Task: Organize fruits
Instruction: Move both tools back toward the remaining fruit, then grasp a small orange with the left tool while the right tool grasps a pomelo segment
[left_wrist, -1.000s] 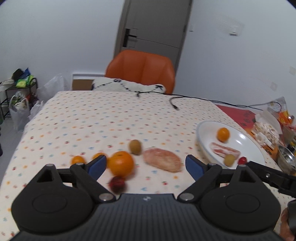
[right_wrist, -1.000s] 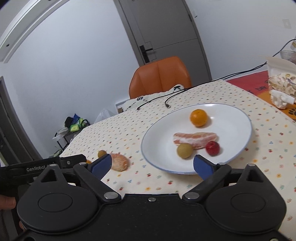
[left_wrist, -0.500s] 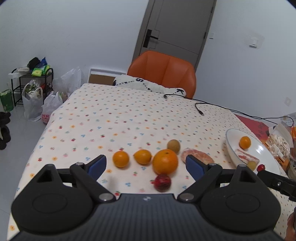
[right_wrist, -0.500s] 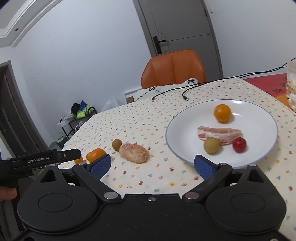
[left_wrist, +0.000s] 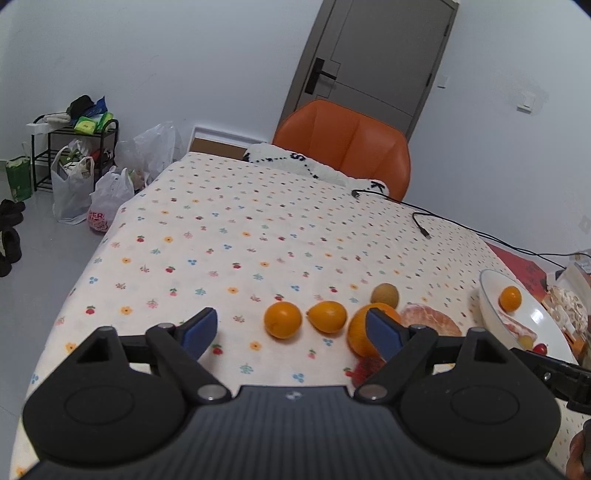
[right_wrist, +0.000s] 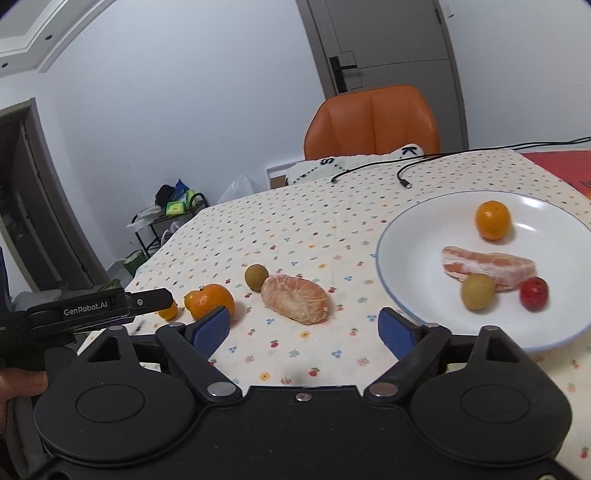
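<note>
Both views swing leftward since earlier. Left gripper (left_wrist: 291, 330) gapes wide and empty, small orange (left_wrist: 283, 319) between its jaws beyond the tips; right gripper (right_wrist: 304, 328) likewise. Peeled citrus (right_wrist: 295, 299), left of the plate (right_wrist: 406, 229), lies long axis left-right ahead of the right jaws.

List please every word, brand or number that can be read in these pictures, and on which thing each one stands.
"GenRobot.AI": on the side of the left gripper, seen in the right wrist view.
"S" and "K": black letters on the white cushion on the chair.
Pink print on a plastic bag on the floor: too blurred to read.
Marks on the red mat: cut off, unreadable.
</note>
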